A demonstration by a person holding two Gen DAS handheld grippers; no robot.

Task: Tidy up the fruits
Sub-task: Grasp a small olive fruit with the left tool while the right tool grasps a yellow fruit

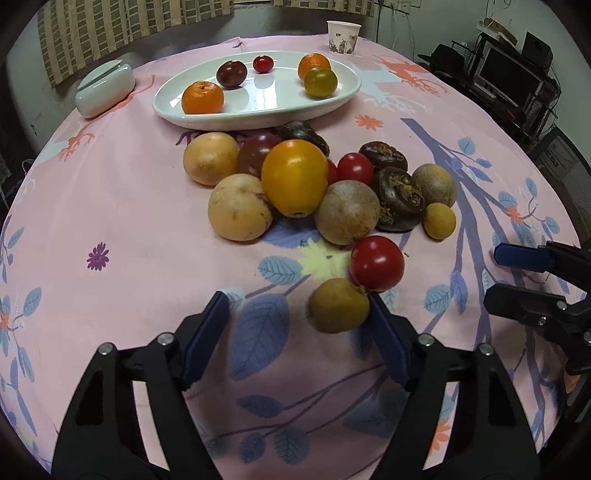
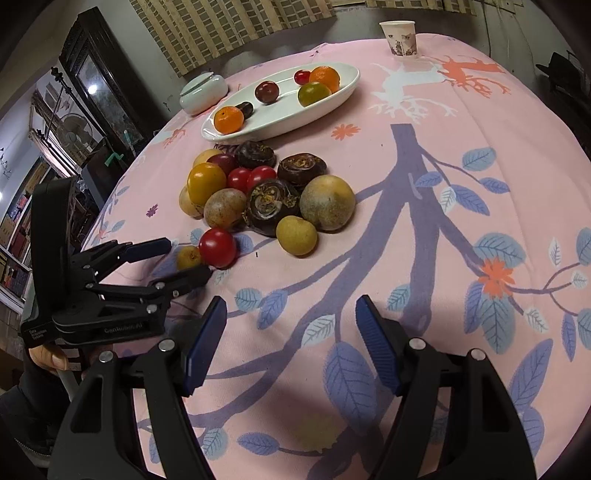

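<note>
left claw [image 1: 299, 314] – part-open, unclosed | small brown fruit [image 1: 338, 305] – against its right finger

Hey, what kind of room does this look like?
Probably a lived-in home room, not a lab: a floral pink tablecloth, a curtained window, and at the edges a computer monitor and a standing fan.

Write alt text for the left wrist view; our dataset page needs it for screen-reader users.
The left gripper, open, reaches toward a small tan fruit beside a red tomato on a pink floral tablecloth. Behind lies a pile of mixed fruit, then a white oval plate holding five fruits.
</note>
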